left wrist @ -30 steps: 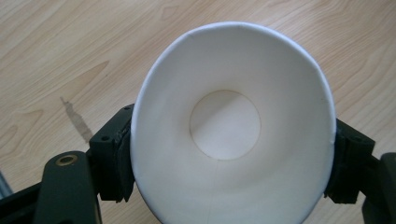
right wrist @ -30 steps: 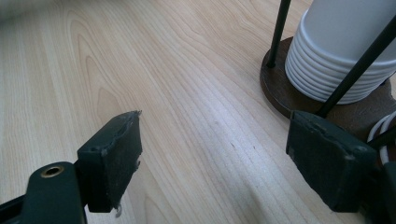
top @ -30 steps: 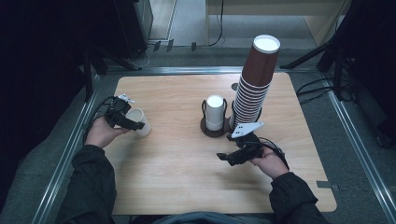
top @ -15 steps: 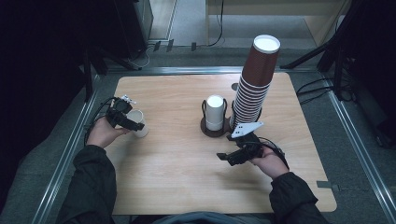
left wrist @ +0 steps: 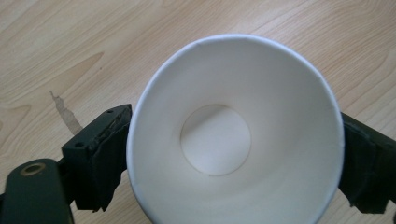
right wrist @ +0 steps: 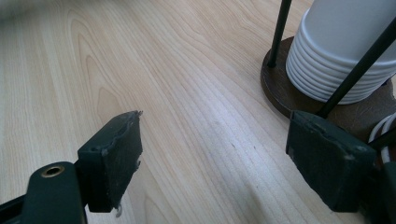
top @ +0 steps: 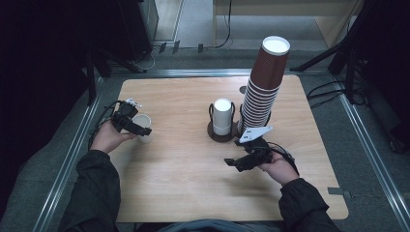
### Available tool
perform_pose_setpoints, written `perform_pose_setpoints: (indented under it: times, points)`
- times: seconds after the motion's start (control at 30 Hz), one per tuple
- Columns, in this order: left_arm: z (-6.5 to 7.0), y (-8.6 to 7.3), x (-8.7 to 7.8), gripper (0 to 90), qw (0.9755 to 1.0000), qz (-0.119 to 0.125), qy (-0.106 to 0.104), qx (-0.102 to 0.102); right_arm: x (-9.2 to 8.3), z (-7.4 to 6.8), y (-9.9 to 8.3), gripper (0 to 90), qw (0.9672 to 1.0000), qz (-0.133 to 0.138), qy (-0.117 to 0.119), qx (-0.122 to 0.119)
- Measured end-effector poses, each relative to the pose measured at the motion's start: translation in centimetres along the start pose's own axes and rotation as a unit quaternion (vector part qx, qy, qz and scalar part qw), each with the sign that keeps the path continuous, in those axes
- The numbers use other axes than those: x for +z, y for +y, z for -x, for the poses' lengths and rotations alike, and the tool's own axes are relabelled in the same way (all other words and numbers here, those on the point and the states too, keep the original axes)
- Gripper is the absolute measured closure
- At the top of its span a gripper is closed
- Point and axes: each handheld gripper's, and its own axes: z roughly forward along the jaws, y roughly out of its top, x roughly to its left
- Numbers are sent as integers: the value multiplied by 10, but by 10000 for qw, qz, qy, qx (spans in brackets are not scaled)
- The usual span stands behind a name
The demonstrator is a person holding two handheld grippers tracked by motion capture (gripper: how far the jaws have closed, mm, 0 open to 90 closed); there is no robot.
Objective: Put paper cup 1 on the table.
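Left gripper view has your left gripper clamped on a white paper cup, a jaw against each side, near the table's left edge. Your right gripper hovers spread wide and empty, just beside the cup holder.

A pale wooden table with wavy brown grain carries a tall stack of reddish-brown paper cups, white inside, and white nested paper cups on a dark brown round holder. Black tongs flank a white paper cup.
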Motion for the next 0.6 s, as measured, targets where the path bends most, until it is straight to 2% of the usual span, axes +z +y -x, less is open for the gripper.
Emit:
perform_pose_setpoints:
  times: [0.3, 0.33, 0.43, 0.53, 0.6]
  points:
    - [0, 0, -8, 53, 9998, 190, 37, -58, 0, 0, 0, 187, 10000, -6, 3, -6]
    - [0, -1, -10, 53, 9997, 234, 68, -54, 0, 0, 0, 190, 10000, 0, 9, -22]
    - [0, -1, -18, 53, 9992, 361, -22, -146, 0, 1, 0, 207, 9999, -59, 90, -52]
    - [0, -2, -26, 53, 9988, 462, 15, -158, 0, 1, 1, 213, 9999, -67, 139, -65]
    - [0, -2, -32, 53, 9980, 588, -51, -216, 0, 2, 1, 213, 9999, -42, 136, -50]
